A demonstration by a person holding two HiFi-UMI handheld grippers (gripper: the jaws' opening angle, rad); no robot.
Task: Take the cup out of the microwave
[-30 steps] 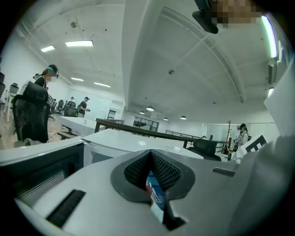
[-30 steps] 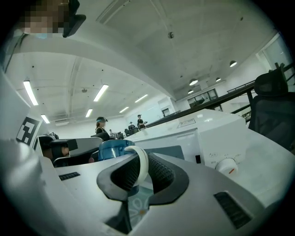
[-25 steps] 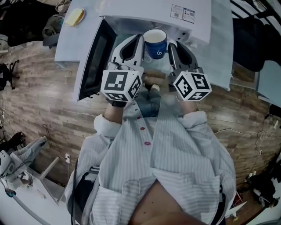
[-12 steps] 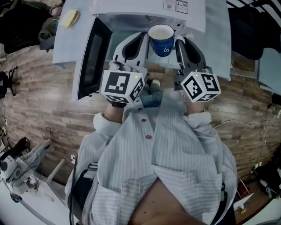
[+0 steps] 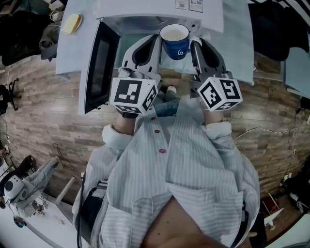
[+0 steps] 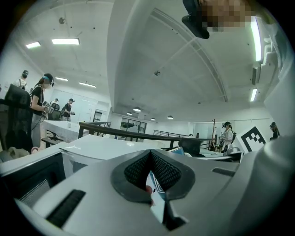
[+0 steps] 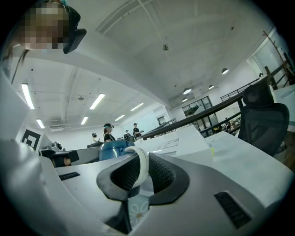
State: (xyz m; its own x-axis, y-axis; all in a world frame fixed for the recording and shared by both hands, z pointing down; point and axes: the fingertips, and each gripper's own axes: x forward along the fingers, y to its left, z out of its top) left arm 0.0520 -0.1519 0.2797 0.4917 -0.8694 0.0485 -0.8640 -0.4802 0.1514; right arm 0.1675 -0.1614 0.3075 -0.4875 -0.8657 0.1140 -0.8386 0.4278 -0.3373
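Note:
A blue cup (image 5: pixel 174 41) with a white inside hangs at the mouth of the white microwave (image 5: pixel 208 14). My right gripper (image 5: pixel 193 44) is to the cup's right and shut on its white handle. In the right gripper view the handle (image 7: pixel 140 166) is pinched between the dark pads, with the cup's blue wall (image 7: pixel 110 150) behind them. My left gripper (image 5: pixel 154 43) sits just left of the cup, its pads meeting at the tips (image 6: pixel 150 159) with nothing gripped. I cannot tell whether it touches the cup.
The microwave door (image 5: pixel 99 63) hangs open to the left. The microwave stands on a white table (image 5: pixel 72 53) with a yellow object (image 5: pixel 71 23) at its far left. Wood floor lies below. An office chair (image 7: pixel 262 115) stands to the right, and people stand far off.
The cup and both grippers have shifted slightly up the picture together. The grip on the handle is unchanged.

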